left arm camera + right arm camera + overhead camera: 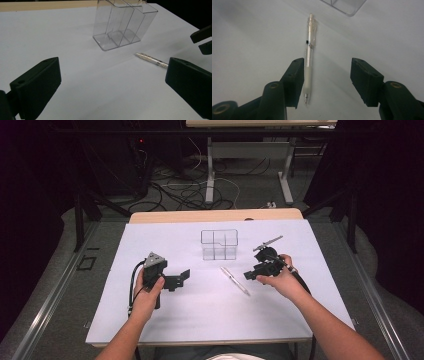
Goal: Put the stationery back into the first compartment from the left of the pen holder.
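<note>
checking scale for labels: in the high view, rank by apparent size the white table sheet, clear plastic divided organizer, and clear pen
1. White table sheet, by far the largest.
2. Clear plastic divided organizer.
3. Clear pen: about as long as the organizer is wide, but far thinner.

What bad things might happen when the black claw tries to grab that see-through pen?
The pen lies flat beside one of the right gripper's fingers, not centred in the gap. Closing now might nudge it so it rolls away or gets pinched crooked. It is also slim and flat on the white sheet, so the fingers may scrape the sheet. The clear organizer stands close behind; a swing could tip it.
</note>
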{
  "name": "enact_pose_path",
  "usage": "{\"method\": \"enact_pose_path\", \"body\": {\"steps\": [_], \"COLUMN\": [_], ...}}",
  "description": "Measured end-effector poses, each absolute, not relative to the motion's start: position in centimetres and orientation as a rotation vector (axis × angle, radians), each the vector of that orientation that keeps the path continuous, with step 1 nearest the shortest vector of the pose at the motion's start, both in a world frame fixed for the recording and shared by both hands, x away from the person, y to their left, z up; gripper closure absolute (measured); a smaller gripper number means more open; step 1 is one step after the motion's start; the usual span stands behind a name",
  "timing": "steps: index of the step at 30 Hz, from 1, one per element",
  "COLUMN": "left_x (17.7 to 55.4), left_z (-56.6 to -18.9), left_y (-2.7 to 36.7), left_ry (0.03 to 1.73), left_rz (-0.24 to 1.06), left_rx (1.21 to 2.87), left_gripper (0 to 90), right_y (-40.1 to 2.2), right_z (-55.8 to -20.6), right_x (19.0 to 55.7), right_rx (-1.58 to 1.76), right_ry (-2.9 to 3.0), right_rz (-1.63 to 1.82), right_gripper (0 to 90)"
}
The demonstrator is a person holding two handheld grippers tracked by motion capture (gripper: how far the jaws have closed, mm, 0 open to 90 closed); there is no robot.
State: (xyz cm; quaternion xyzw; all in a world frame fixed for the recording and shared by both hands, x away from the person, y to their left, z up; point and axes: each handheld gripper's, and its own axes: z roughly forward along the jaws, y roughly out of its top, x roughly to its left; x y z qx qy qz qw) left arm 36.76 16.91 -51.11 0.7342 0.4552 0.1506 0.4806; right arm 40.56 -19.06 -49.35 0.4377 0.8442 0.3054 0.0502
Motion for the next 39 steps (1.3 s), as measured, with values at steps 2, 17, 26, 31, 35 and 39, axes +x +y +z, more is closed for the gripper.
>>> {"method": "enact_pose_path", "body": {"steps": [2, 17, 26, 31, 35, 39], "left_x": [36.8, 36.8, 36.8, 36.9, 36.9, 36.8], "left_z": [-51.1, -51.4, -51.2, -51.3, -51.2, -51.3], "left_y": [17.0, 17.0, 17.1, 17.1, 17.2, 17.1], "left_ry": [1.111, 1.122, 1.12, 1.124, 1.121, 1.126], "left_rz": [0.358, 0.361, 0.366, 0.366, 0.373, 0.369], "left_rx": [1.8, 1.804, 1.806, 1.804, 1.809, 1.804], "left_gripper": [0.2, 0.2, 0.2, 0.2, 0.2, 0.2], "right_y": [-18.7, -16.2, -14.5, -14.1, -13.8, -13.7], "right_z": [-49.2, -50.5, -51.4, -52.2, -52.5, -52.2], "right_x": [40.6, 41.6, 42.0, 41.9, 41.7, 41.8], "right_rx": [1.329, 1.353, 1.33, 1.297, 1.311, 1.288], "right_ry": [2.606, 2.706, 2.761, 2.768, 2.799, 2.866], "right_rz": [0.854, 0.733, 0.633, 0.632, 0.586, 0.439], "right_gripper": [48.4, 63.3, 66.0, 67.9, 69.4, 71.1]}}
